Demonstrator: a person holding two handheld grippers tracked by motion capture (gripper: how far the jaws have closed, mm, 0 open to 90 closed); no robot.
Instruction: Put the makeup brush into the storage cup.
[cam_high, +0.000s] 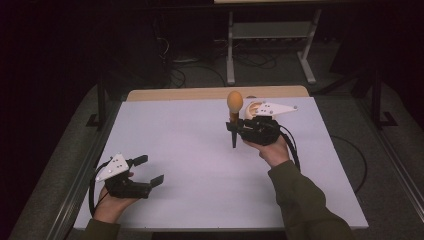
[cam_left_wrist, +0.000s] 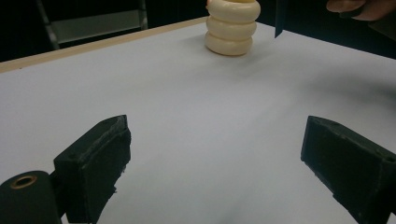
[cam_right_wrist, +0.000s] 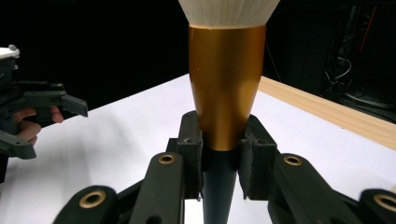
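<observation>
White board covers the table (cam_high: 175, 150), with a strip of bare wood along its far edge and a dark room with cables and a metal frame behind it. Above the far right part of that surface a makeup brush (cam_high: 234, 112) stands upright in the air, its rounded pale-orange head on top, a gold ferrule beneath it and a dark, tapering handle pointing down toward the board without touching it. In the right gripper view the brush (cam_right_wrist: 227, 93) rises straight up the middle, and the right gripper (cam_right_wrist: 223, 158) has its two black jaws pressed together on it just where the gold ferrule meets the dark handle. From the high view the same right gripper (cam_high: 236, 129) is held level by a hand in an olive sleeve, with its grey three-cornered plate on top. Just behind it, near the wooden edge, sits a cream ribbed stand (cam_left_wrist: 232, 25) made of stacked rings, resting on the board and apart from the brush. Well apart, at the near left corner of the table, the left gripper (cam_high: 150, 171) hovers low over the board with its jaws spread wide and nothing between them; the left gripper (cam_left_wrist: 215, 163) looks across bare white surface toward the stand.
</observation>
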